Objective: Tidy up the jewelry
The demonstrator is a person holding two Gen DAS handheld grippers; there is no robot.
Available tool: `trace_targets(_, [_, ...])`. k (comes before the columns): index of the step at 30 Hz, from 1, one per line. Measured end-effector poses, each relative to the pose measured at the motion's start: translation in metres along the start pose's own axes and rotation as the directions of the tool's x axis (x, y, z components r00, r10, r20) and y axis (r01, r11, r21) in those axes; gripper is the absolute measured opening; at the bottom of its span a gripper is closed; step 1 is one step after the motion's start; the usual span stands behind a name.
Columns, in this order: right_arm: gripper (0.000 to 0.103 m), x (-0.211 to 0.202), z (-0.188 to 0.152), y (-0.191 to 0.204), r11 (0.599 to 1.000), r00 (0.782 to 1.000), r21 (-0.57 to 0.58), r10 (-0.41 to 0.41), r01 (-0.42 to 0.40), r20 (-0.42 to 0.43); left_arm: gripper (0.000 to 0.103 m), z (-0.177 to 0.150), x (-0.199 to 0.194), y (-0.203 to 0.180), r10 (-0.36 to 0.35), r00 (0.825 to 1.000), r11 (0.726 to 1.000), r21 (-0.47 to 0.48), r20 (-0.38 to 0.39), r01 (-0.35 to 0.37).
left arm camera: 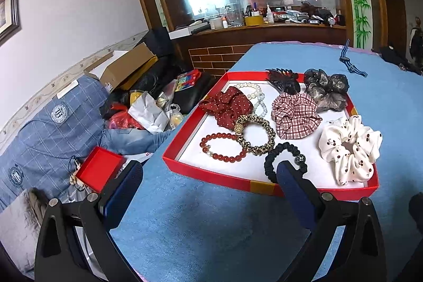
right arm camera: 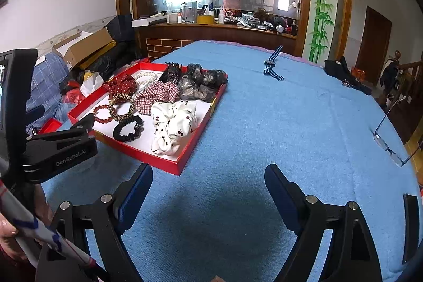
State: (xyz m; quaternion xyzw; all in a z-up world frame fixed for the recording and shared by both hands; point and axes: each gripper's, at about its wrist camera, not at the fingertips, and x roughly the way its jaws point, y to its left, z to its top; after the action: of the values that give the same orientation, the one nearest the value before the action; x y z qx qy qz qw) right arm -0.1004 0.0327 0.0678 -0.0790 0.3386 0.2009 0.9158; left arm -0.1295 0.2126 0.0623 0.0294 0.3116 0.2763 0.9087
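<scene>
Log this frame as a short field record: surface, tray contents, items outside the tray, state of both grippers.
surface: blue cloth
tray: red tray, white inside
in tray: white cherry scrunchie, black hair tie, red bead bracelet, plaid scrunchie, pearl bracelet, claw clip
outside tray: striped watch, eyeglasses
left gripper: open, empty
right gripper: open, empty

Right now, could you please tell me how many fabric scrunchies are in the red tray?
4: a red dotted one at the back left, a checked one in the middle, a dark lacy one at the back right, a white one front right.
</scene>
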Motion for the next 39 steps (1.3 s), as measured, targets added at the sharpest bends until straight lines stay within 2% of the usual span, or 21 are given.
trace_targets(11, [0.090, 0.007, 0.002, -0.008, 0.999, 0.999, 0.032, 0.036, -0.037, 0.012, 0.101, 0.003, -0.011, 0.009, -0.018, 1.000, 0.999, -0.045, 0.009, 0.019])
trace_targets(21, [0.090, 0.001, 0.001, -0.001, 0.998, 0.998, 0.016, 0.054, -0.054, 0.028, 0.101, -0.007, -0.024, 0.015, -0.034, 0.999, 0.998, -0.044, -0.001, 0.034])
trace_targets(27, [0.090, -0.006, -0.002, 0.000, 0.998, 0.997, 0.020, 0.067, -0.068, 0.046, 0.101, -0.011, -0.032, 0.021, -0.035, 0.999, 0.998, -0.061, 0.022, 0.036])
trace_targets(39, [0.091, -0.004, -0.004, 0.005, 0.997, 0.997, 0.012, 0.077, -0.077, 0.032, 0.101, -0.014, -0.031, 0.023, -0.034, 0.999, 0.998, -0.052, 0.009, 0.034])
